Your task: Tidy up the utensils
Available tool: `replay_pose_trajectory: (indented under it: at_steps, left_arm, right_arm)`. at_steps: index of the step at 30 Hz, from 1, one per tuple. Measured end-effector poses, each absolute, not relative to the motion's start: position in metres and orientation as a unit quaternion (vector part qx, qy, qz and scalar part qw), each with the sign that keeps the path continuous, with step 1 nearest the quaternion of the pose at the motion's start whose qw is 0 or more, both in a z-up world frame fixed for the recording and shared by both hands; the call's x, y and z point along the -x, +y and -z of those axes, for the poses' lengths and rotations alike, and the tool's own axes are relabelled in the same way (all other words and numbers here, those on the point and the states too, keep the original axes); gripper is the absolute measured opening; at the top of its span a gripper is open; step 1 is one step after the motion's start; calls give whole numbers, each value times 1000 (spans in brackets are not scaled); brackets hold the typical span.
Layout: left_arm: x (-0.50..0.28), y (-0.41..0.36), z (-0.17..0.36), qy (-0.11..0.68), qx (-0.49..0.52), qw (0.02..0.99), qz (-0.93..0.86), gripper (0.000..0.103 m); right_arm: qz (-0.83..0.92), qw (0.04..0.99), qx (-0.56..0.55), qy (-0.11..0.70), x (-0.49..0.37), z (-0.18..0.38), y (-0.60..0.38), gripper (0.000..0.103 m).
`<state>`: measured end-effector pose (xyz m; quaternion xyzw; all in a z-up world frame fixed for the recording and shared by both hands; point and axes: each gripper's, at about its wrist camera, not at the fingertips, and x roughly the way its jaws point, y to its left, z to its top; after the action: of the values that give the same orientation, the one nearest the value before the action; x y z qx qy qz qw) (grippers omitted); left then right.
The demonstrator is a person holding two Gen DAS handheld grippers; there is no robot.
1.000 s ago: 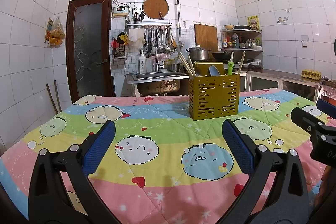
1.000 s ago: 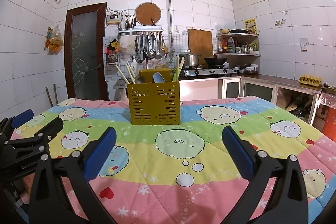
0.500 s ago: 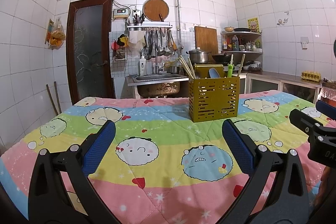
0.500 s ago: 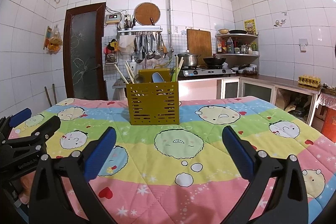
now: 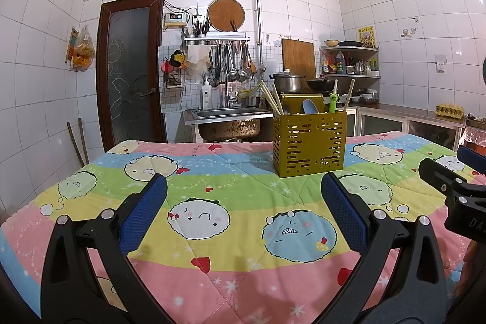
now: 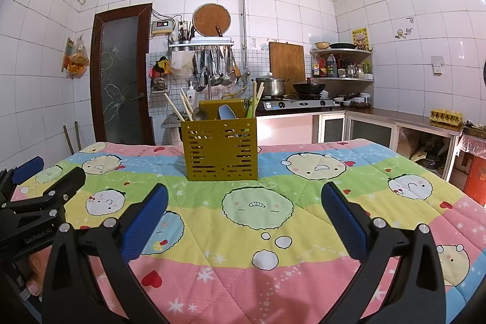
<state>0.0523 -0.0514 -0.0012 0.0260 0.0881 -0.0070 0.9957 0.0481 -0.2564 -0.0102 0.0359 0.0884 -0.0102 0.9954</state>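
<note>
An olive-yellow slotted utensil holder (image 5: 309,143) stands on the far part of the quilt-covered table (image 5: 231,193); it also shows in the right wrist view (image 6: 221,149). It holds chopsticks (image 5: 276,102), a blue spoon (image 6: 226,113), a metal spoon (image 6: 199,114) and a green utensil (image 5: 333,102). My left gripper (image 5: 243,213) is open and empty, low over the near table. My right gripper (image 6: 243,214) is open and empty too. Each gripper shows at the edge of the other's view, the right one (image 5: 455,190) and the left one (image 6: 39,196).
A sink (image 5: 229,120) and hanging kitchen tools (image 5: 231,63) are behind the table. A stove with a pot (image 6: 270,85) and a wok (image 6: 308,87), a corner shelf (image 6: 341,63) and a counter with an egg tray (image 6: 446,114) stand at the right. A door (image 5: 130,75) is at the left.
Both grippers have tilted slightly, so the holder sits a little lower in both views. Both stay open and empty.
</note>
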Motion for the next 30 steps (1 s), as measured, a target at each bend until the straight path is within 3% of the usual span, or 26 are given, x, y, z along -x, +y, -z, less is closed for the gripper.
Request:
replay_pose_trajectory:
  at_steps: [30]
  left_arm:
    - [-48, -51, -1, 76, -24, 997, 5, 98]
  right_arm:
    - [11, 995, -35, 88, -48, 10, -257, 99]
